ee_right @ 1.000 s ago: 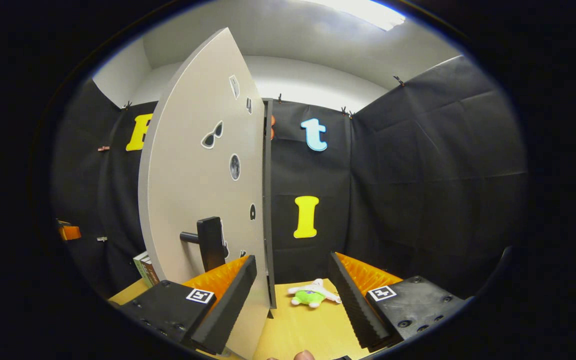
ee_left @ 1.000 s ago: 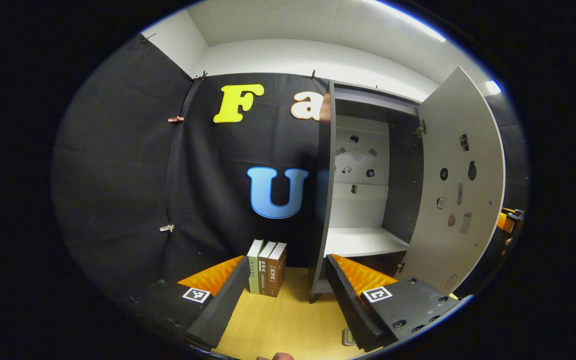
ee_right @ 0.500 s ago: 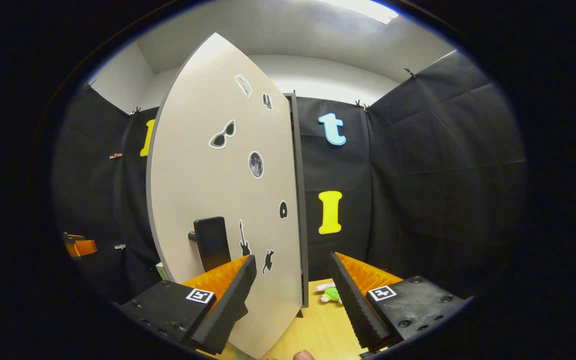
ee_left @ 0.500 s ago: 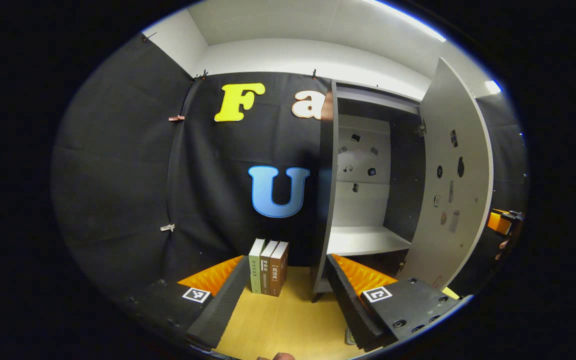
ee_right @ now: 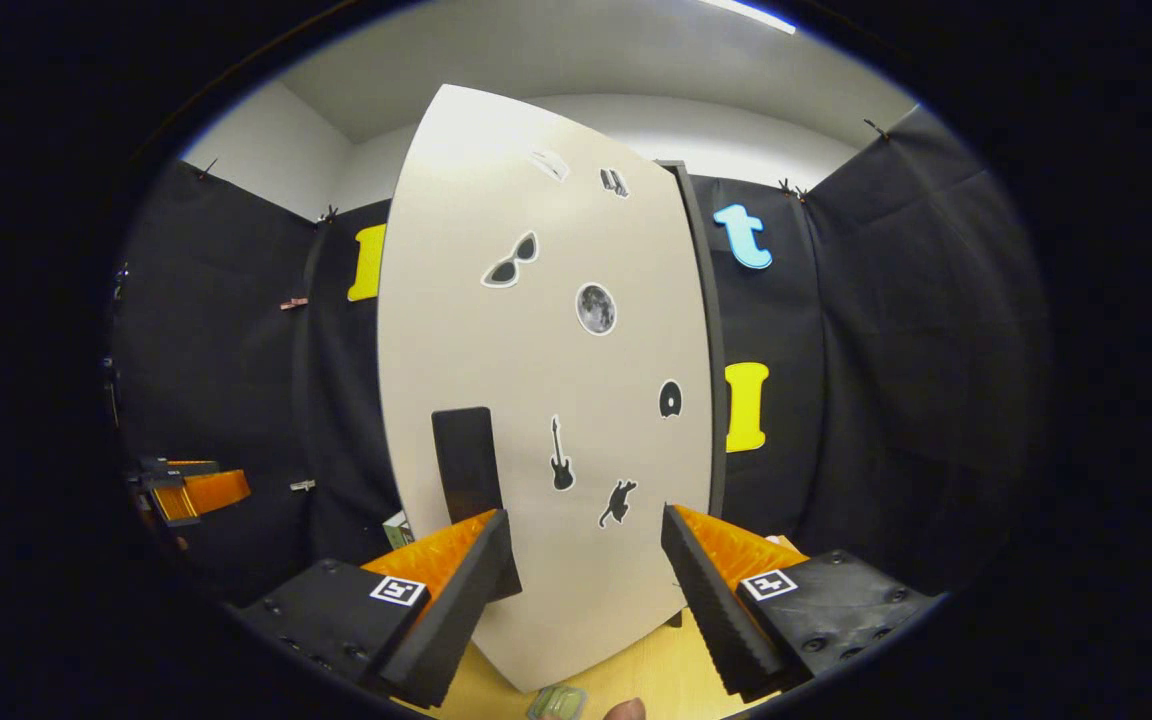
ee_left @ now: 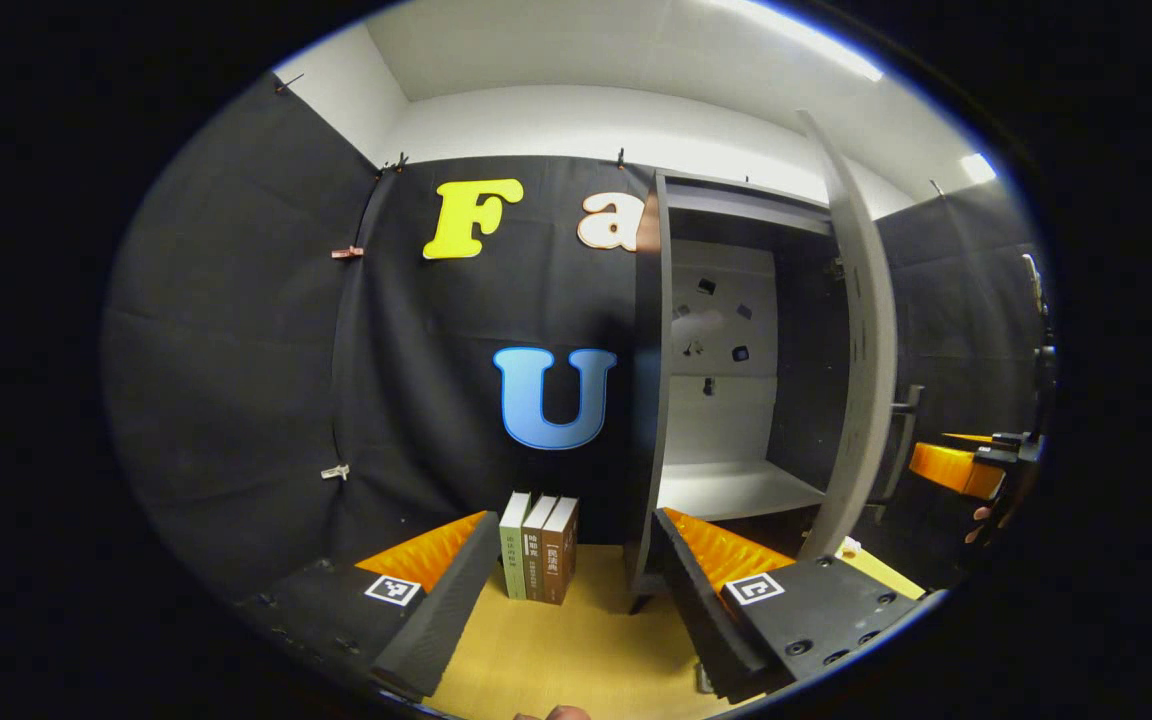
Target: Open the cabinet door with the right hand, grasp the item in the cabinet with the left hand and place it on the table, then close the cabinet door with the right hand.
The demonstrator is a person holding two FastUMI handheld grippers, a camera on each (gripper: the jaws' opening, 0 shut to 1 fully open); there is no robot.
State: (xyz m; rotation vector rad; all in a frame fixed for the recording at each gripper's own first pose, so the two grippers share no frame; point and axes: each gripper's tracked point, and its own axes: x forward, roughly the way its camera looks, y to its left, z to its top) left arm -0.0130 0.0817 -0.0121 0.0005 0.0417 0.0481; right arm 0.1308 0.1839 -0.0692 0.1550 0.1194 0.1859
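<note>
Door: flat pale cabinet door (ee_right: 546,400) with stickers, half open
Handle: dark bar handle (ee_right: 466,465)
Right gripper (ee_right: 586,590): fingers wide, holding nothing
Left gripper (ee_left: 571,590): fingers wide, holding nothing
Books: three upright books (ee_left: 538,545)

The wooden table (ee_left: 576,650) carried three books (ee_left: 539,547) standing upright side by side, spines out, against the booth wall. Just right of them the cabinet (ee_left: 648,400) stood on the same tabletop on short feet, and its white inner shelf (ee_left: 731,490) lay bare. In the right gripper view, a small green object (ee_right: 556,703) rested at the table's (ee_right: 656,665) near edge.
</note>
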